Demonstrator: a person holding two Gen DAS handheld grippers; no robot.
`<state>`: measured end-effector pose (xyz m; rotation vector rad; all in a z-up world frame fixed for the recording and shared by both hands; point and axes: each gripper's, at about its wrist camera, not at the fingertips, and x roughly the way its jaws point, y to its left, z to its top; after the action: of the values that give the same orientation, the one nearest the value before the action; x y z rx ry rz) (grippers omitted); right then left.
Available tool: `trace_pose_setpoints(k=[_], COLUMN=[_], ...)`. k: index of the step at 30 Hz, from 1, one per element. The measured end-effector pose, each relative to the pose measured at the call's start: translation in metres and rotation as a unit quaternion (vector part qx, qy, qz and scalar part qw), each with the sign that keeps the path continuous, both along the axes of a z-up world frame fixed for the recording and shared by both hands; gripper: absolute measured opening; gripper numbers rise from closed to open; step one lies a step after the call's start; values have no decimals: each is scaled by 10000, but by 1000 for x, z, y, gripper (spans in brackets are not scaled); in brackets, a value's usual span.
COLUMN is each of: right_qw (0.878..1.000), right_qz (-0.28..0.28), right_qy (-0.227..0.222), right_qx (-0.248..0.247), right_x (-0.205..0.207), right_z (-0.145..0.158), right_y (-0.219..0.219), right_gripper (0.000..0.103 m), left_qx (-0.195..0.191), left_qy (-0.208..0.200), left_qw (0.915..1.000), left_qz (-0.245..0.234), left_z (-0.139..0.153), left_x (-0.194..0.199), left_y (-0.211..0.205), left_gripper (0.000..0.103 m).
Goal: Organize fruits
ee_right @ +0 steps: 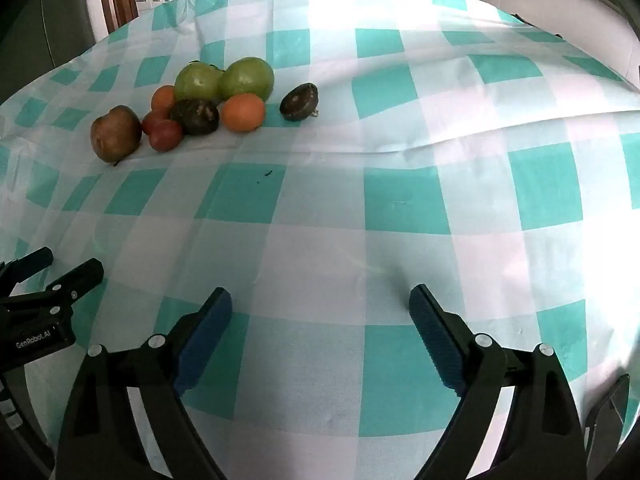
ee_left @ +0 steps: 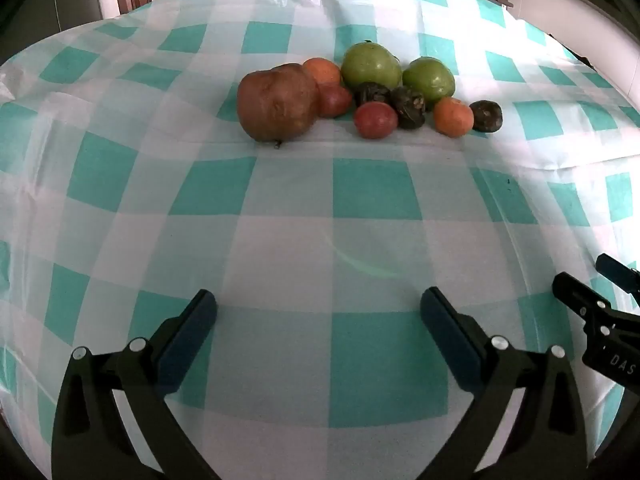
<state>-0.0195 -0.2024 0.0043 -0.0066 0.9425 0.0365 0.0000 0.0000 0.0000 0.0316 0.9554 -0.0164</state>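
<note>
Left gripper (ee_left: 318,300) and right gripper (ee_right: 320,296) level, low over tablecloth (ee_right: 400,200), fingers wide apart, empty; fruits (ee_left: 372,92) far.

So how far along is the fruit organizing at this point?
Nothing looks sorted yet: the fruits all sit in one mixed cluster on the checked tablecloth, green, orange, red and dark ones together, with one dark fruit slightly apart. Nothing is in hand: the left hand-held gripper and right hand-held gripper are both open and empty, short of the pile. All the sorting remains.

Both wrist views low over tablecloth (ee_left: 332,368), facing shared fruit pile (ee_right: 192,108).
</note>
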Motion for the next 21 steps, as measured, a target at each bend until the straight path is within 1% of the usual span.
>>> trace_pose_setpoints(k=[21], right_qw=[10000], right_qz=[2], right_qy=[2], right_qx=[1], right_x=[0], right_z=[0], right_y=[-1], right_gripper=[88], left_qx=[1], left_qy=[2], left_qw=[10000], left_qz=[1], left_z=[0], left_x=[0], left_y=[0], left_gripper=[102])
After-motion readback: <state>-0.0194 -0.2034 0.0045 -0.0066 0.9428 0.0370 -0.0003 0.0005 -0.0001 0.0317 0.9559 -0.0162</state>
